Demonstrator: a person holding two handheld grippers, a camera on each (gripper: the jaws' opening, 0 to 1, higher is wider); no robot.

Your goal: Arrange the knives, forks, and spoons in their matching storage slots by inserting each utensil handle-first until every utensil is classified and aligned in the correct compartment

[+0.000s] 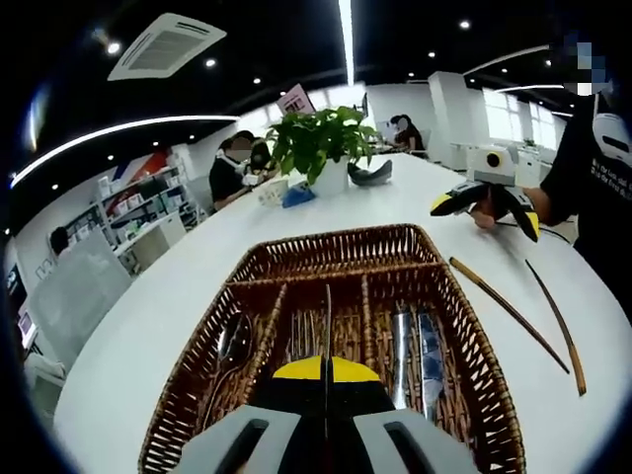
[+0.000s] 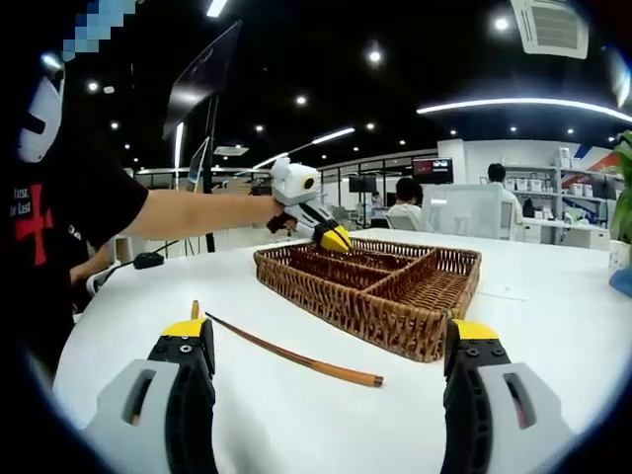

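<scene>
A brown wicker tray (image 1: 296, 259) with long lengthwise slots and one cross slot at its far end sits on the white worktop (image 1: 128, 346). In the left gripper view the left tool (image 1: 326, 373) is pinched shut on a thin upright knife (image 1: 327, 326), edge-on, over the middle slot, where fork tines (image 1: 301, 336) seem to lie, though they are hard to read. Spoons (image 1: 233, 341) rest in the slot to its left and flat shiny knives (image 1: 415, 355) in the one to its right. Two long brown chopsticks (image 1: 509, 311) lie on the worktop beside the tray. In the right gripper view the right tool (image 2: 331, 341) stands spread wide and empty near one chopstick (image 2: 296, 354), apart from the tray
</scene>
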